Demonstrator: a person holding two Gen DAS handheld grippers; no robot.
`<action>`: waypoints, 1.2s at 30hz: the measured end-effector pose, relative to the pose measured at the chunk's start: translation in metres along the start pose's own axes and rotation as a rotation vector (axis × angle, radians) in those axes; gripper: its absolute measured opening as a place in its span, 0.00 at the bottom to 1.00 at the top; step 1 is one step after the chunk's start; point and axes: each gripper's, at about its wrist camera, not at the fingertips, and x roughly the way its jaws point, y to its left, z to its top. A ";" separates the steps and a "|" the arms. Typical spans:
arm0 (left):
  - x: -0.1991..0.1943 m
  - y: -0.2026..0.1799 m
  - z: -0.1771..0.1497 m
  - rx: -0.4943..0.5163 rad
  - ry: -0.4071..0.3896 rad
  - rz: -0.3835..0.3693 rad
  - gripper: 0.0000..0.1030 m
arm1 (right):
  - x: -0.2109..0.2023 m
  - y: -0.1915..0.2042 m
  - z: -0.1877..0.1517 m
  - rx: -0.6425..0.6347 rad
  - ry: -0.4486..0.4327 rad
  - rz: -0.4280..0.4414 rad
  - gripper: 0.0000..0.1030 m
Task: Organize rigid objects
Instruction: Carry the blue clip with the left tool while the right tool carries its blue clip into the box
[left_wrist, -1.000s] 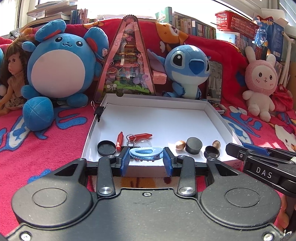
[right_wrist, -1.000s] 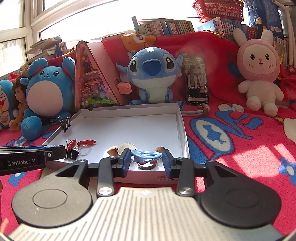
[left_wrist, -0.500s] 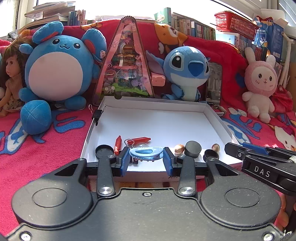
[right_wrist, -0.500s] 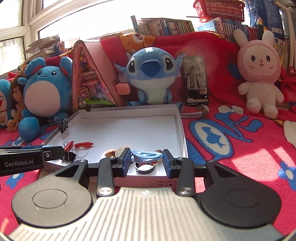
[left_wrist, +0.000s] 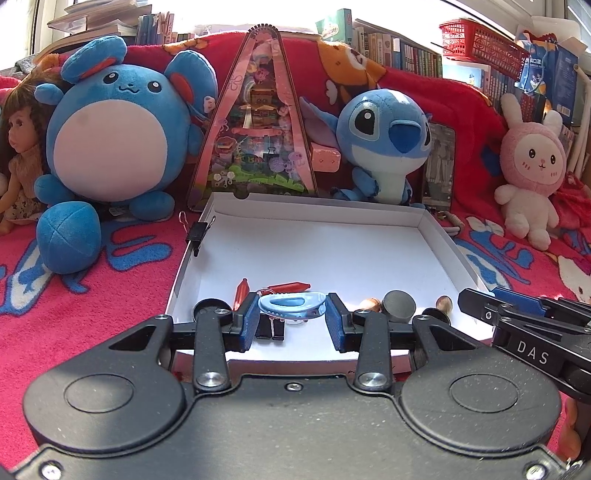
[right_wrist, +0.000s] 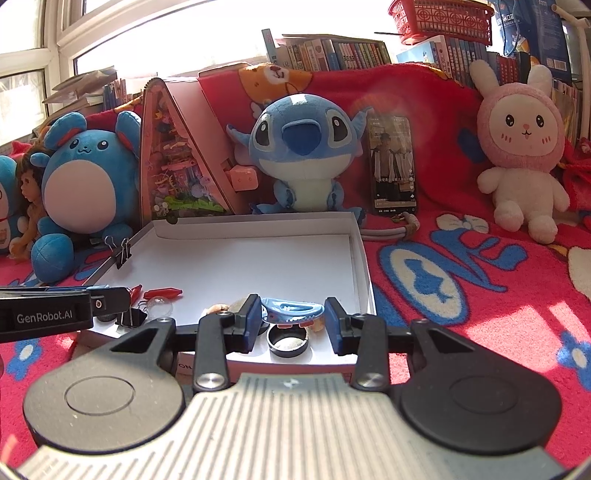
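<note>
My left gripper (left_wrist: 291, 321) is shut on a light blue oval clip (left_wrist: 291, 306), held just above the near end of the white tray (left_wrist: 332, 251). My right gripper (right_wrist: 293, 321) is shut on a second blue clip (right_wrist: 291, 310) with small orange bits, over the tray's (right_wrist: 258, 258) near right corner. Small items lie along the tray's near edge: red pieces (left_wrist: 288, 286), a black binder clip (left_wrist: 271, 330), black caps (left_wrist: 399, 304) and brown nuts (left_wrist: 443, 302). An open black cap (right_wrist: 288, 338) sits under the right clip.
Plush toys (left_wrist: 110, 136) (left_wrist: 384, 140) (left_wrist: 532, 162), a doll (left_wrist: 18, 147) and a pink triangular box (left_wrist: 258, 129) line the back of the red blanket. A binder clip (left_wrist: 197, 232) grips the tray's left wall. A phone (right_wrist: 393, 166) leans behind the tray.
Both views have drifted slightly, with the tray and toys sitting a little lower in frame. Both grippers keep their grip on the blue clips.
</note>
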 end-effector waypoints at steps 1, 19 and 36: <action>0.002 0.001 0.002 -0.001 0.002 0.004 0.36 | 0.001 0.000 0.001 -0.003 0.000 -0.003 0.43; 0.047 0.011 0.032 -0.051 0.106 0.035 0.36 | 0.041 -0.005 0.032 0.006 0.078 -0.013 0.43; 0.076 0.004 0.039 -0.043 0.149 0.061 0.36 | 0.077 -0.007 0.037 0.063 0.186 0.000 0.43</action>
